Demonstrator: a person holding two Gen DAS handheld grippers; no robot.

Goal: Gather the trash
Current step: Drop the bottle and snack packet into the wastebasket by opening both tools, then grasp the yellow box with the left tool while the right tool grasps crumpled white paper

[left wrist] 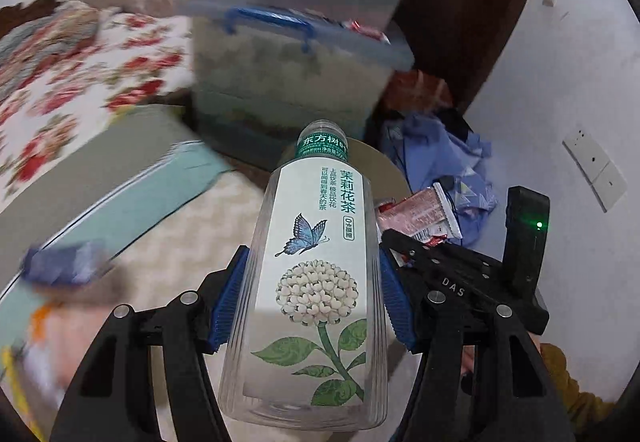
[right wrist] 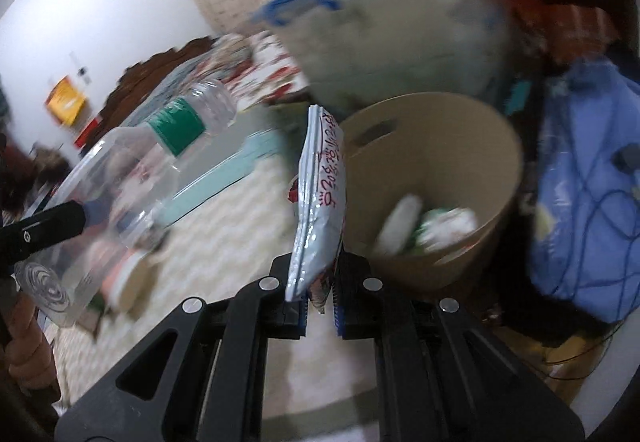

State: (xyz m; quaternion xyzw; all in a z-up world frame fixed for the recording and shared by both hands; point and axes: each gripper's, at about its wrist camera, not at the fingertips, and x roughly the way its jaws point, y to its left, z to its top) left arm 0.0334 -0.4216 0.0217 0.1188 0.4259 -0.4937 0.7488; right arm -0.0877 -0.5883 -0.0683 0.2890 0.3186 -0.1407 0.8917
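Both tools clamped, angled downward

The left tool [left wrist: 308, 298] grips with blue pads [left wrist: 228, 302] spread wide; the right tool [right wrist: 320, 306] is pinched nearly shut; a hand [right wrist: 28, 350] shows.

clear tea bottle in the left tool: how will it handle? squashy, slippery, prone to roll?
The bottle looks empty, so probably light. Its thin clear walls may dent under the left tool pads. Ribbed flat sides suggest it rolls little, but smooth plastic could slip.

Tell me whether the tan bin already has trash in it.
It does. The right wrist view looks into the open tan bin, and blurred white and green items lie at its bottom.
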